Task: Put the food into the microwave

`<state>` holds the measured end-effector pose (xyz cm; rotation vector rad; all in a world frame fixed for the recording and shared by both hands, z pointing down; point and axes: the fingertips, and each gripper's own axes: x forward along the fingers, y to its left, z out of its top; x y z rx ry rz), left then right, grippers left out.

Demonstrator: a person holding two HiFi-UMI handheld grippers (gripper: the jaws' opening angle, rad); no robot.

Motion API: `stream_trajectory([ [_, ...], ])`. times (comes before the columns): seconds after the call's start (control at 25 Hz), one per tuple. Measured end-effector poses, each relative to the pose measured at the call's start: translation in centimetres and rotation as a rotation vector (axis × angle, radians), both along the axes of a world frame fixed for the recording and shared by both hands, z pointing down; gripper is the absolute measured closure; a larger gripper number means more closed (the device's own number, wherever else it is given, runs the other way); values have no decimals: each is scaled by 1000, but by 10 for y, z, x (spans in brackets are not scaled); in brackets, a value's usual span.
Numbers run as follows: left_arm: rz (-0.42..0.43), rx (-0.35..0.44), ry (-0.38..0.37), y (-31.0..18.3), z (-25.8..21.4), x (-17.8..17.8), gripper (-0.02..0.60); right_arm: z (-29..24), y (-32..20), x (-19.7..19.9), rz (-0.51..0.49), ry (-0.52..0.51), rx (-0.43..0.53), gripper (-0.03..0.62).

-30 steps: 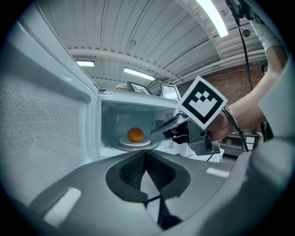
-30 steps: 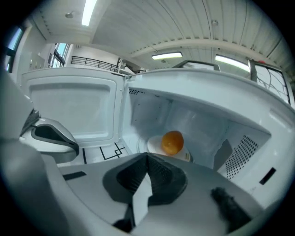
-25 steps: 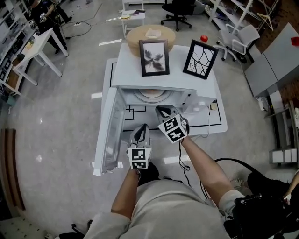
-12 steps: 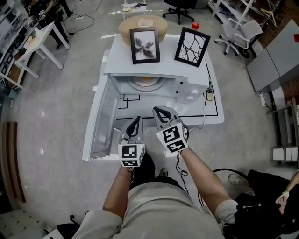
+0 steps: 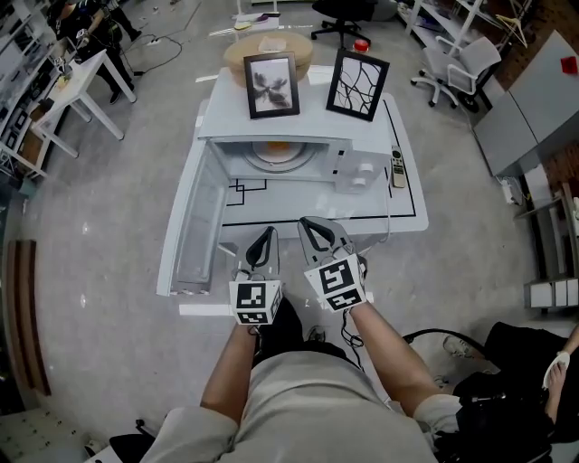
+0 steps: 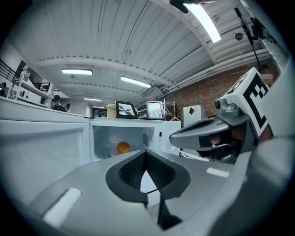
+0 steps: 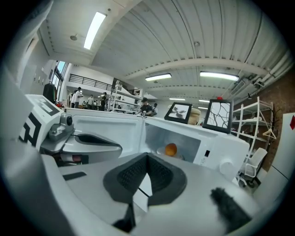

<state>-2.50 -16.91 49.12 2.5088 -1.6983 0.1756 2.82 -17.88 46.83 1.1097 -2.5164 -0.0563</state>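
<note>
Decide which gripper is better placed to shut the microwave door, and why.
Probably left: the door hangs open at the left, nearer the left gripper than the right gripper; both are shut, empty.

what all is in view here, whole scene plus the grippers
microwave: 1, white, on the table, door open to the left
food: 1, orange and round, on the plate inside the microwave
plate: 1, pale, in the microwave
picture frames: 2, black, standing on top of the microwave, one left, one right
remote control: 1, grey, on the table right of the microwave
table: 1, white with black lines, under the microwave
round table: 1, wooden, behind the microwave
office chairs: 2, one black, one grey, at the back
left gripper: 1, grey, before the open microwave, fingers together, empty
right gripper: 1, grey, beside it, fingers together, empty
</note>
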Motion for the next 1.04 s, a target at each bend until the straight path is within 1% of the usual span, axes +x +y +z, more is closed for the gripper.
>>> stream_trajectory([
  [0.32,8,15,-4,6,-8,4,574,-7,4,-1,-10,41,24,583],
  [0.8,6,6,4,2,-6,5,574,-9,0,-3,-16,32,24,583],
  [1.04,2,6,2,-3,-5,8,574,-3,-2,-3,-22,2,10,583],
])
